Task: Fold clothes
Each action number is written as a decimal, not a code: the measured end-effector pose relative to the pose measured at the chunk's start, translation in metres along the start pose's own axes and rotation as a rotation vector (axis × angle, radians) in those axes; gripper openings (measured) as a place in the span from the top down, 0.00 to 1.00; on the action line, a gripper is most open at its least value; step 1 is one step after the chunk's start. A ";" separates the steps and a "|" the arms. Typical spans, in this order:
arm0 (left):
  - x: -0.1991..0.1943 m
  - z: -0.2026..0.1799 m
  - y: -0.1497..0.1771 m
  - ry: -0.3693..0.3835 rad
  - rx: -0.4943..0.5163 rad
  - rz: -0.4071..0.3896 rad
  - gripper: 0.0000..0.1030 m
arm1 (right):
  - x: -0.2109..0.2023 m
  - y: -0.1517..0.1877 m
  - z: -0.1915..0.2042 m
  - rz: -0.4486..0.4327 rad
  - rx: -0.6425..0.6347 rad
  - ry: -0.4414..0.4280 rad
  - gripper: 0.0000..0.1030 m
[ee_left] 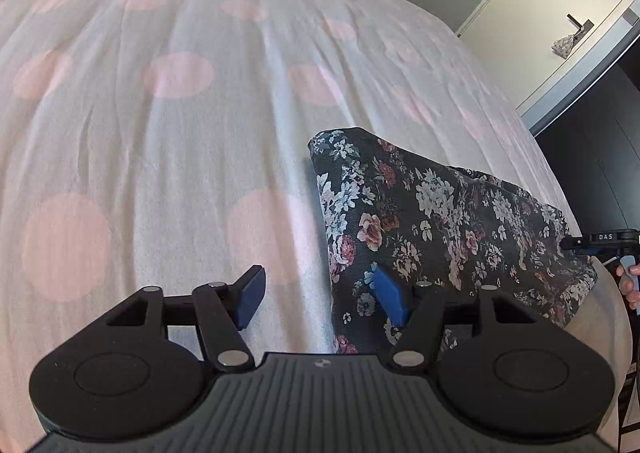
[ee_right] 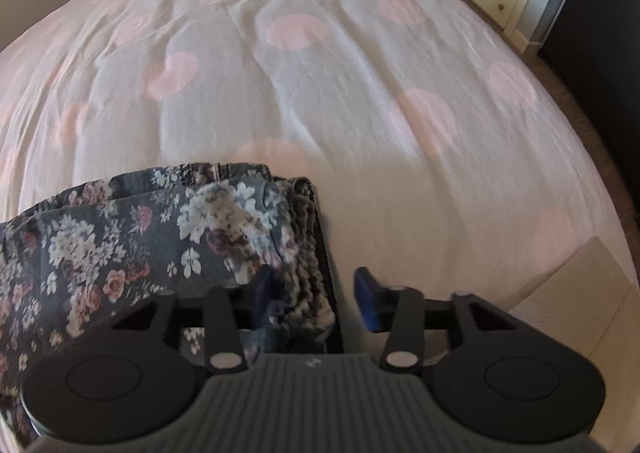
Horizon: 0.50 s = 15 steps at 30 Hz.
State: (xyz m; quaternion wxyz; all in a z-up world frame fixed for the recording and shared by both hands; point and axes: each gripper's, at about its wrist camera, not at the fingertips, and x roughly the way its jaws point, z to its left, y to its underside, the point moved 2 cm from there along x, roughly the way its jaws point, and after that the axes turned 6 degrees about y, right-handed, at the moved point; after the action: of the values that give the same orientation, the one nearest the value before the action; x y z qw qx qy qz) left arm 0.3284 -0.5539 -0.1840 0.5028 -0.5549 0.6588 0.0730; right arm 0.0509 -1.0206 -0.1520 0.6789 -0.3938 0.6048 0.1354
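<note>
On the bedsheet (ee_left: 160, 133), w/ pink dots, the floral garment (ee_left: 420, 213) is laid folded into a compact strip near the sheet's front edge; in the right wrist view the same garment (ee_right: 140, 237) is seen w/ its bunched, gathered end twd the sheet's right side. The left gripper (ee_left: 316, 297) is held wide open over the garment's left edge: one blue pad above the cloth, the other above bare sheet, nothing gripped. The right gripper (ee_right: 316, 297) is also spread, the gathered end lying betw. the jaws but not pinched; the image is blurred there.

Judged: a fold has been set down & released. Before the next fold, edges should be squared, the bunched end flattened, and all layers taken in one pinch, else the stack may be dragged askew.
</note>
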 end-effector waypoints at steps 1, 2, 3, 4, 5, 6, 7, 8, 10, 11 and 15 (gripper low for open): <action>0.000 0.000 0.001 0.001 -0.005 0.005 0.38 | 0.001 0.000 -0.003 0.024 0.003 -0.019 0.40; 0.001 0.002 0.001 0.005 -0.017 0.015 0.37 | 0.003 0.004 -0.008 0.049 0.012 -0.043 0.40; 0.003 0.004 0.002 0.015 -0.033 0.025 0.36 | 0.005 0.008 -0.012 0.067 0.029 -0.066 0.40; 0.006 0.006 0.003 0.027 -0.052 0.032 0.36 | 0.008 0.011 -0.015 0.082 0.049 -0.086 0.40; 0.009 0.007 0.005 0.041 -0.071 0.037 0.36 | 0.011 0.015 -0.018 0.094 0.070 -0.106 0.40; 0.012 0.008 0.006 0.055 -0.090 0.042 0.36 | 0.015 0.018 -0.020 0.103 0.091 -0.126 0.41; 0.016 0.009 0.007 0.069 -0.108 0.046 0.36 | 0.019 0.021 -0.022 0.112 0.113 -0.145 0.41; 0.020 0.009 0.008 0.081 -0.119 0.049 0.36 | 0.024 0.024 -0.024 0.119 0.130 -0.160 0.41; 0.028 0.010 0.010 0.093 -0.133 0.051 0.36 | 0.030 0.029 -0.024 0.122 0.147 -0.187 0.44; 0.032 0.010 0.010 0.095 -0.137 0.050 0.36 | 0.032 0.031 -0.025 0.122 0.159 -0.203 0.49; 0.044 0.005 0.011 0.099 -0.111 0.031 0.37 | 0.036 0.035 -0.027 0.112 0.189 -0.246 0.56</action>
State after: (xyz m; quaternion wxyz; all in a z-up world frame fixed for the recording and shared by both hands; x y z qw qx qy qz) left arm 0.3276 -0.5752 -0.2239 0.4368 -0.5745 0.6863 0.0900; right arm 0.0167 -1.0271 -0.1978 0.7733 -0.2745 0.5478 0.1627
